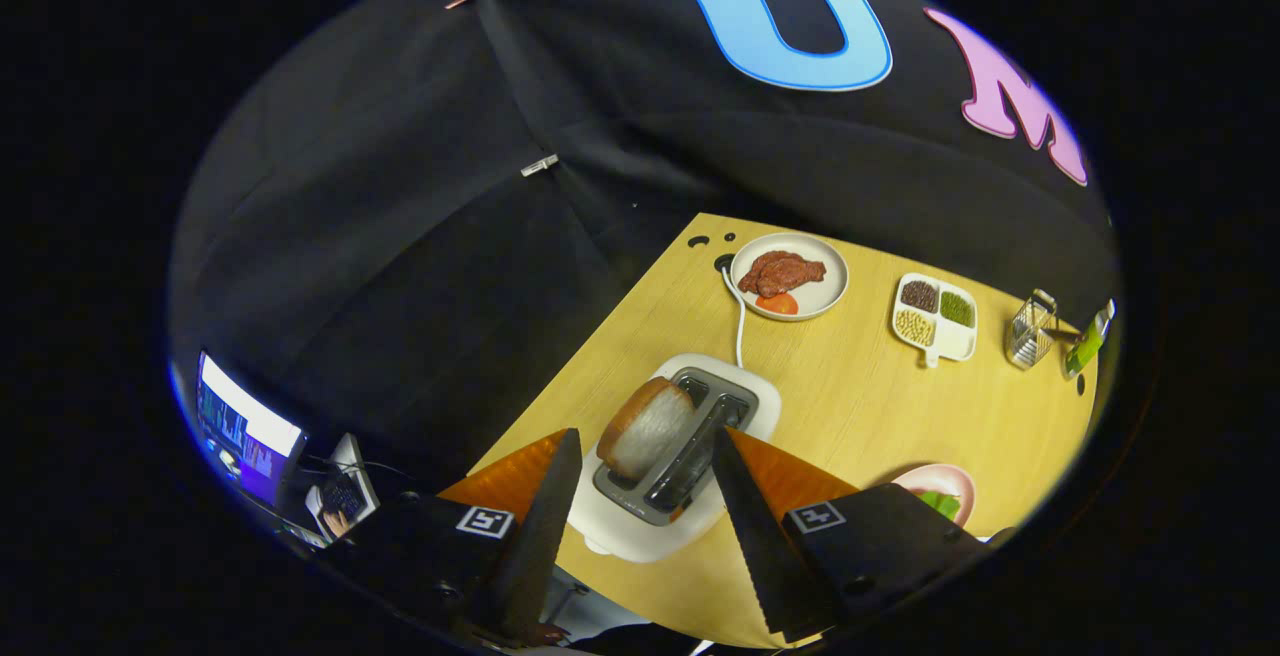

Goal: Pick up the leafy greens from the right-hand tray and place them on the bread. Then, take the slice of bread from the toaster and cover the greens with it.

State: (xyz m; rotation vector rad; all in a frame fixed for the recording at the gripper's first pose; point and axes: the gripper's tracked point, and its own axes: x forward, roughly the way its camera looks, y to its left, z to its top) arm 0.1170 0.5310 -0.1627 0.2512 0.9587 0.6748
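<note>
Inspector: Gripper view. State the condition of your tool.

Operator: My gripper [645,526] hangs high over the table [850,406], its 2 fingers spread wide and holding nothing. The toaster [672,456] shows in the gap between them.

Inspector: Which step is in hand?

Operator: In my judgement, the 2nd: fetching the bread. The slice of bread [646,428] stands upright in 1 of the toaster's 2 slots, the one nearer my left finger, about half its height clear of the slot. I see something green on the pink plate [945,484] at the near edge of the table, just beyond my right finger, which half hides it. Whether the leafy greens [940,503] lie on bread there I cannot tell.

Inspector: Position of the slice relative to the tool?

Operator: Between the fingers and ahead of the tips, well below them, closer to the left finger.

Inspector: What does the next move call for?

Operator: Descend, shift left to centre the slice between the pads, and close on its 2 broad faces. Lightly; it will likely crush.

Inspector: Other items?

Operator: A plate with meat [789,276] and a divided dish [935,319] near the far edge.
</note>
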